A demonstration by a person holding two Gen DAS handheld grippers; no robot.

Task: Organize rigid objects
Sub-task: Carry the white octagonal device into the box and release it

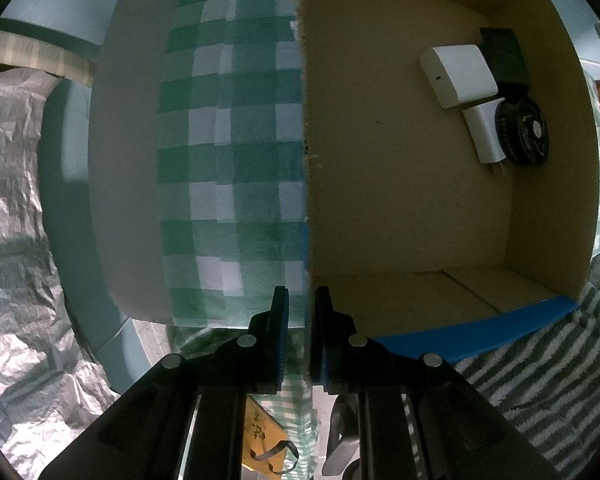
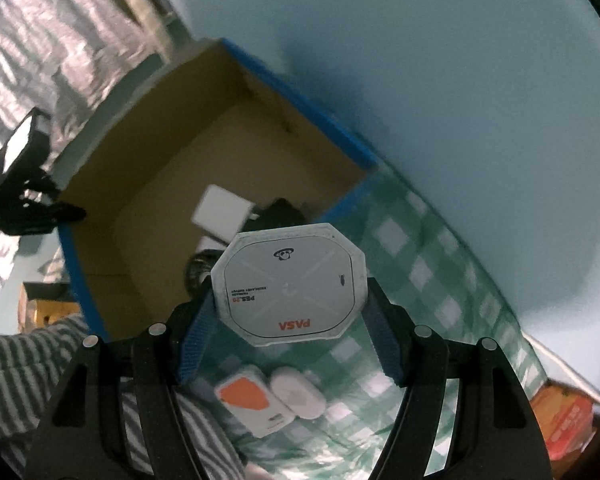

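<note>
Both wrist cameras look steeply down from close above, sharing the cardboard box [image 1: 420, 200] [image 2: 172, 152] on the checked cloth [image 1: 236, 160] [image 2: 432, 280].

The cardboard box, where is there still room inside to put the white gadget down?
The cardboard box floor is bare from the wall the left gripper pinches across to the middle. One corner is crowded: white adapter, white plug, black round thing.
</note>
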